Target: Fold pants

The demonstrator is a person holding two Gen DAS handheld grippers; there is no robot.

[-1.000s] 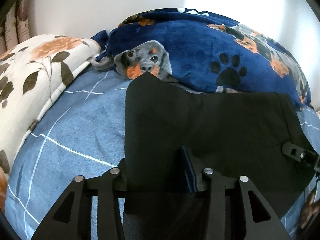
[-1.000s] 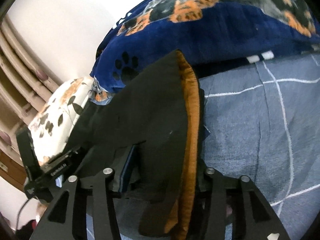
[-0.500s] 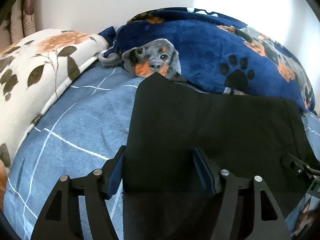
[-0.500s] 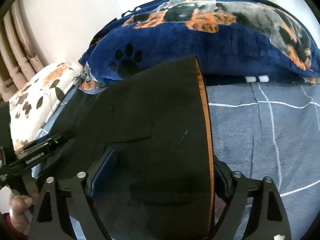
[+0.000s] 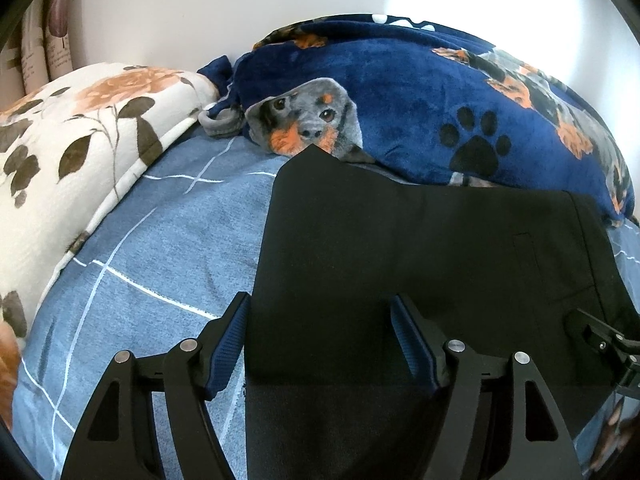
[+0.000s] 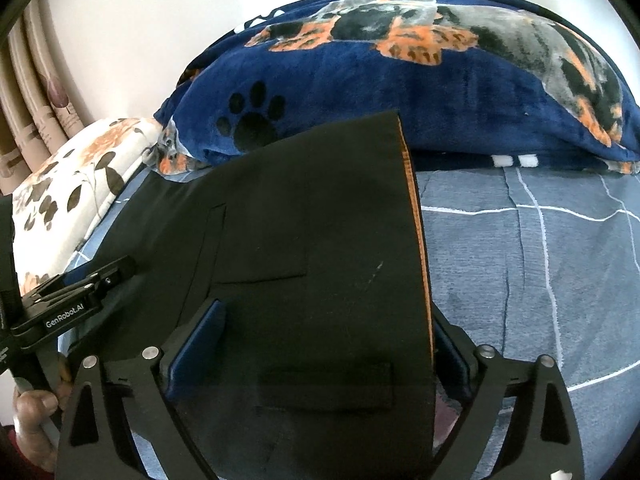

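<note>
Black folded cloth pants (image 5: pixel 400 264) fill centre frame; the left gripper (image 5: pixel 320 340) and right gripper (image 6: pixel 324 344), jaws just widened, seemingly grip nothing; both should lift clear without dragging the fold.

White wall (image 5: pixel 200 8), perhaps curtained left.

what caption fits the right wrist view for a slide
Right gripper, jaws just opened, straddling folded black pants on a blue checked bedsheet.
</note>
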